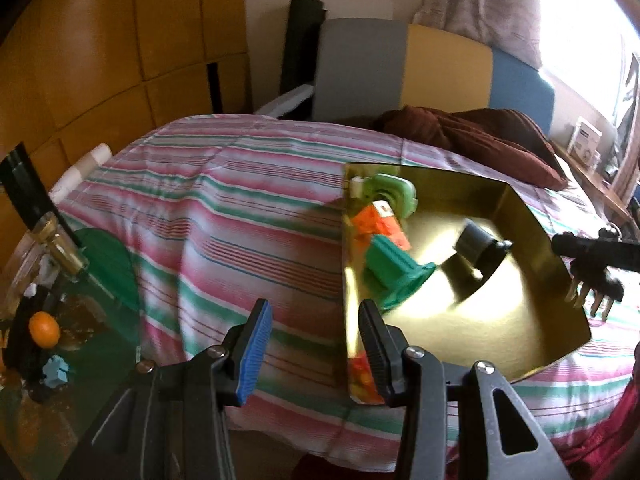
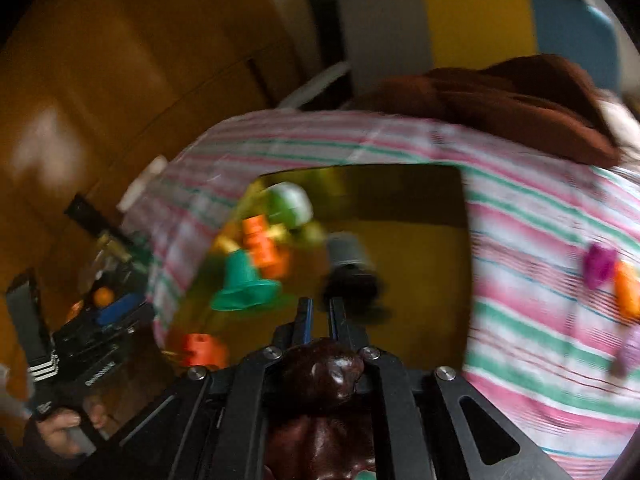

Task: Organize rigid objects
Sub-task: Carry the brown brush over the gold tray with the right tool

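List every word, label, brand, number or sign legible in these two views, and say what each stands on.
Nothing reads clearly.
White box on the far right shelf: printing too small to read.
Orange plastic block in the gold tray: a small pale mark, blurred.
Black gripper body held by the hand at lower left: white lettering, smeared by motion.

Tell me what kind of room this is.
Most likely a bedroom: a bed with a striped sheet and a padded headboard, a brown pillow at its head, and wooden wardrobe doors alongside.
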`<state>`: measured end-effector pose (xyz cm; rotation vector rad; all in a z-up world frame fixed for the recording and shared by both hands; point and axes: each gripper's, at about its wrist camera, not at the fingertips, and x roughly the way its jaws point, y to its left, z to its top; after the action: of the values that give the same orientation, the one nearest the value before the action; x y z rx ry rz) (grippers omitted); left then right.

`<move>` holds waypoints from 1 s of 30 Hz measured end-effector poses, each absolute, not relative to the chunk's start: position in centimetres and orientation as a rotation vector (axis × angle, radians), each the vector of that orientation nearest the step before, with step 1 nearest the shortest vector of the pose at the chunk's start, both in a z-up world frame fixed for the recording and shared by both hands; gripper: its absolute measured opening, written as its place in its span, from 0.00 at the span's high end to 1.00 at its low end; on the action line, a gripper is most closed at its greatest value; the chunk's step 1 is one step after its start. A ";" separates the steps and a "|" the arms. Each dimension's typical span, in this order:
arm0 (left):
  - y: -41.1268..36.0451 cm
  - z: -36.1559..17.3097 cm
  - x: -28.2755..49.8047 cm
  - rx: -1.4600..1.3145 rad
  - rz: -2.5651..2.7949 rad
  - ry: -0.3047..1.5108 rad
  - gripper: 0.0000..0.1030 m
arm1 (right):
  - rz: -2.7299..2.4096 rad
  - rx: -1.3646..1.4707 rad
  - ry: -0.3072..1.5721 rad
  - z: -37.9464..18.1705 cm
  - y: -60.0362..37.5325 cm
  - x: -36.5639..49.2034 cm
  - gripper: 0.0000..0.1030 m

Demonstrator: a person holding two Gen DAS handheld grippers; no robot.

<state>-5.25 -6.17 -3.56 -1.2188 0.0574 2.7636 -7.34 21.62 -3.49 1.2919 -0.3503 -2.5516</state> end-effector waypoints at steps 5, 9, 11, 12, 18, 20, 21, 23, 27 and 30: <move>-8.0 -3.6 -5.5 -1.234 2.800 0.018 0.56 | -2.418 1.365 -0.310 -6.4 15.8 -9.4 0.92; -8.7 -3.8 -5.6 -1.238 2.814 0.000 0.56 | -2.289 1.464 -0.341 -9.8 11.6 -11.2 0.91; -8.7 -4.0 -5.6 -1.242 2.812 0.004 0.56 | -2.234 1.488 -0.374 -11.3 10.1 -11.8 0.87; -8.7 -4.1 -5.6 -1.245 2.809 0.011 0.56 | -2.208 1.504 -0.382 -12.0 9.3 -12.0 0.86; -8.6 -4.5 -5.5 -1.247 2.797 0.027 0.56 | -2.244 1.469 -0.400 -12.2 8.8 -12.1 0.35; -8.6 -4.5 -5.4 -1.243 2.796 0.020 0.56 | -2.273 1.450 -0.399 -11.7 9.2 -11.9 0.33; -8.6 -4.4 -5.4 -1.241 2.798 0.019 0.55 | -2.271 1.438 -0.409 -11.4 9.4 -11.9 0.29; -8.6 -4.3 -5.3 -1.235 2.798 0.017 0.55 | -2.289 1.418 -0.416 -10.9 9.7 -11.7 0.24; -8.4 -3.9 -5.1 -1.221 2.806 0.026 0.55 | -2.340 1.379 -0.414 -9.7 10.5 -11.1 0.16; -8.2 -3.4 -4.8 -1.205 2.810 0.040 0.55 | -2.402 1.333 -0.380 -8.5 11.1 -10.4 0.05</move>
<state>-4.81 -8.19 -3.44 -1.2051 0.0396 2.8096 -10.39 11.10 -8.51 1.3334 -0.3799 -2.4021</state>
